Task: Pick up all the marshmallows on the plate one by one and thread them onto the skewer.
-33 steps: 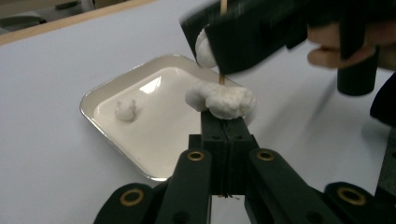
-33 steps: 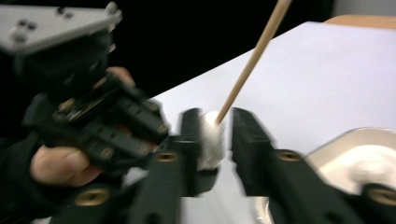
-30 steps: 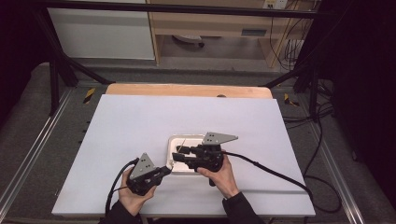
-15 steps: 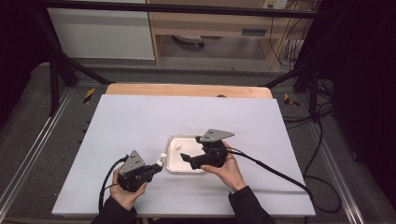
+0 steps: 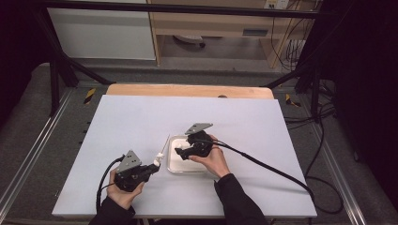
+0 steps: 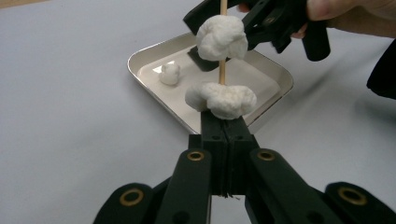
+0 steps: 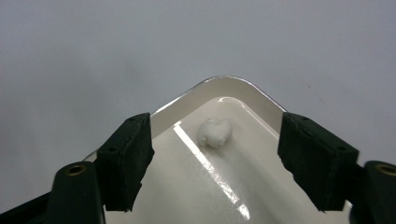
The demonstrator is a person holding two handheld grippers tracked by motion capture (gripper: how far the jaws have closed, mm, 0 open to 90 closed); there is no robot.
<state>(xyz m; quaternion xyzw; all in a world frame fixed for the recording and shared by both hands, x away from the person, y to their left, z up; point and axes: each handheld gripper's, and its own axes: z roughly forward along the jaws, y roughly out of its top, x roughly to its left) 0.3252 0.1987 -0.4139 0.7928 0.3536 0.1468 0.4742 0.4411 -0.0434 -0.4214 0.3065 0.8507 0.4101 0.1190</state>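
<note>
Two grippers, two hands, one tray, one wooden skewer, three white marshmallows.

Left gripper (image 6: 223, 122): jaws pressed together on the skewer (image 6: 222, 70), clamped at its lower end. Threaded on that skewer, two marshmallows: one (image 6: 221, 99) sitting right on the jaw tips, another (image 6: 221, 38) higher up the stick, a bare stretch of wood between them.

Third marshmallow (image 7: 214, 132) loose in the tray (image 7: 243, 91), straight ahead of the right gripper (image 7: 215, 156), between its spread jaws and a little beyond the tips, touching neither. Right gripper open, holding nothing, poised over the tray.

From the high view: left gripper (image 5: 152, 166) just beside the tray's (image 5: 170, 168) left edge, skewer (image 5: 164, 144) slanting up and away from it; right gripper (image 5: 179, 151) over the tray. Skewered marshmallows there merged into one pale blob; loose one hidden. Separate count clear from the left gripper view, which also catches the right gripper (image 6: 198, 58) past the skewer.
</note>
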